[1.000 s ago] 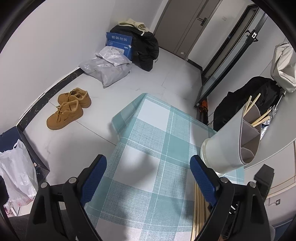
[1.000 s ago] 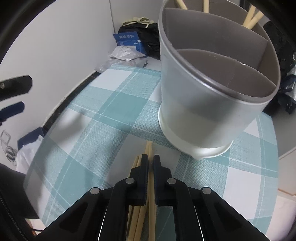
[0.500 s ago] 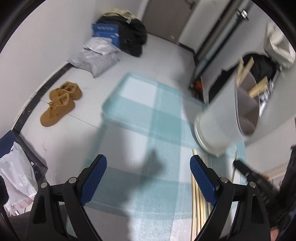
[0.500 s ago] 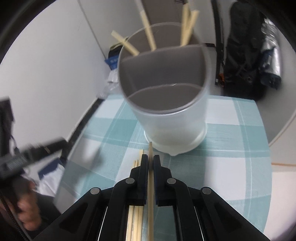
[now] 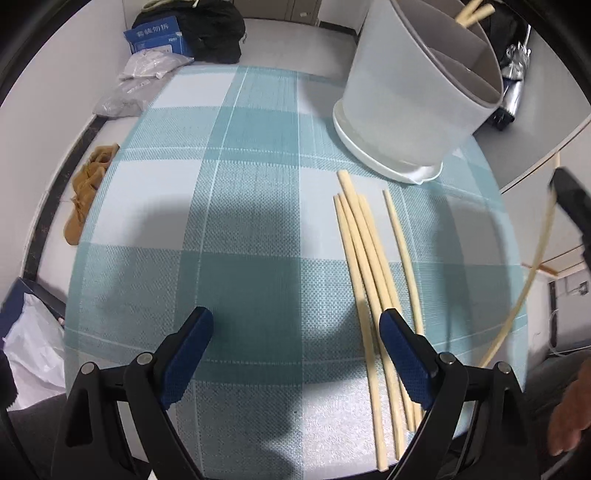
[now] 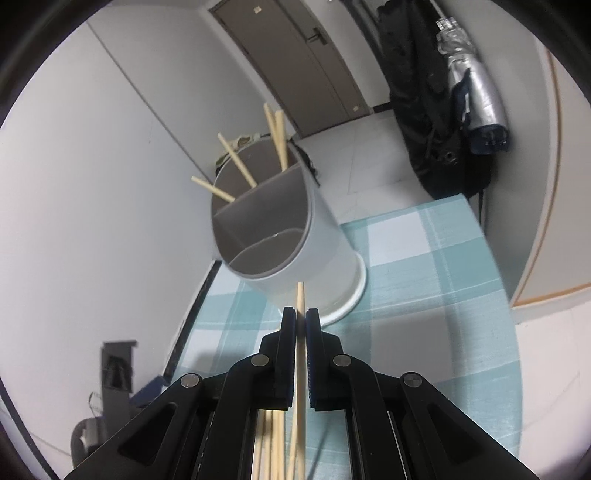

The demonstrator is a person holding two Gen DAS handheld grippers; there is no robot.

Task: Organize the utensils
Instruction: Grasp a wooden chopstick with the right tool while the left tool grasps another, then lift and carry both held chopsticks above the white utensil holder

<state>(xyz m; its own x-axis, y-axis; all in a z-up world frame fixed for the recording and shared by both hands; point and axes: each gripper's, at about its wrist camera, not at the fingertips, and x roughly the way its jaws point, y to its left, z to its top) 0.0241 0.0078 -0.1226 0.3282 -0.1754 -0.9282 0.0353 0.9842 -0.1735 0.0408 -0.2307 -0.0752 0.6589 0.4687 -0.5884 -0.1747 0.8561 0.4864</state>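
Note:
A white divided utensil holder (image 5: 413, 99) stands at the far right of the checked tablecloth (image 5: 240, 206); it also shows in the right wrist view (image 6: 291, 243), with several chopsticks (image 6: 277, 136) in its far compartment. Several loose chopsticks (image 5: 373, 266) lie on the cloth in front of the holder. My left gripper (image 5: 295, 343) is open and empty, low over the cloth, its right finger above the loose chopsticks. My right gripper (image 6: 301, 317) is shut on one chopstick (image 6: 300, 369), held lifted above the table and pointing at the holder; that chopstick also shows in the left wrist view (image 5: 532, 273).
The table's edges lie close on the left and near side. Tan shoes (image 5: 88, 192), plastic bags (image 5: 140, 85), a blue box (image 5: 155, 37) and a black bag (image 5: 214, 26) lie on the floor. A black backpack (image 6: 432, 129) and a silver umbrella (image 6: 469, 81) stand at the right.
My right gripper has risen from the table with one chopstick shut in it. My left gripper has swung in over the cloth toward the loose chopsticks, still open.

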